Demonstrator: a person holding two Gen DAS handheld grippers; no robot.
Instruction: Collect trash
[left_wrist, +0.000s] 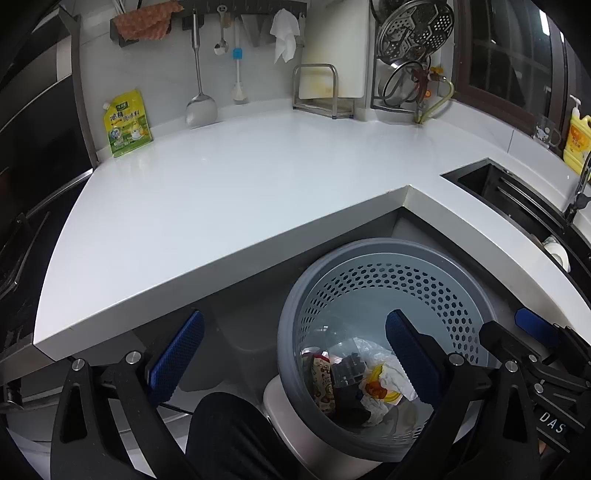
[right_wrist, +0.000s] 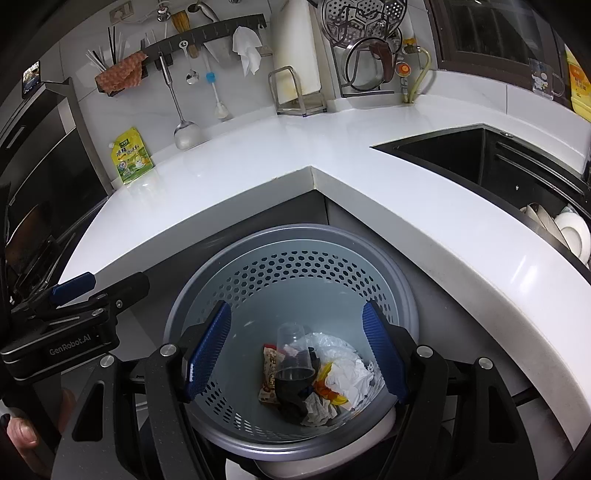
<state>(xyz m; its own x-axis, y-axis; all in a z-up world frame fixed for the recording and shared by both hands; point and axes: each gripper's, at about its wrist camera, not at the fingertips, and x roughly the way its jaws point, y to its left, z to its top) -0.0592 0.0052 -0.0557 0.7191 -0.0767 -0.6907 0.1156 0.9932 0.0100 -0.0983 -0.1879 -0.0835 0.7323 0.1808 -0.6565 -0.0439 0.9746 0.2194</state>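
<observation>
White L-shaped stone countertop spans 9 to 3 o'clock. Grey perforated plastic waste basket, at 6 o'clock, holds crumpled wrappers and a clear cup. Right gripper and left gripper both hang above it, jaws wide, empty.

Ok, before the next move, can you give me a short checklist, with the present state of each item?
1. Left gripper empty and open: ok, nothing between its blue pads.
2. Right gripper empty and open: ok, jaws stand wide above the bin, holding nothing.
3. Trash already in the grey perforated bin: ok, a clear plastic cup, crumpled white paper and a snack wrapper lie at the bottom.
4. White countertop free of loose trash: ok in the part seen; only a yellow-green pouch leans on the wall, and whether it is trash, cannot tell.
5. Sink free of trash: cannot tell, its inside is dark.
</observation>
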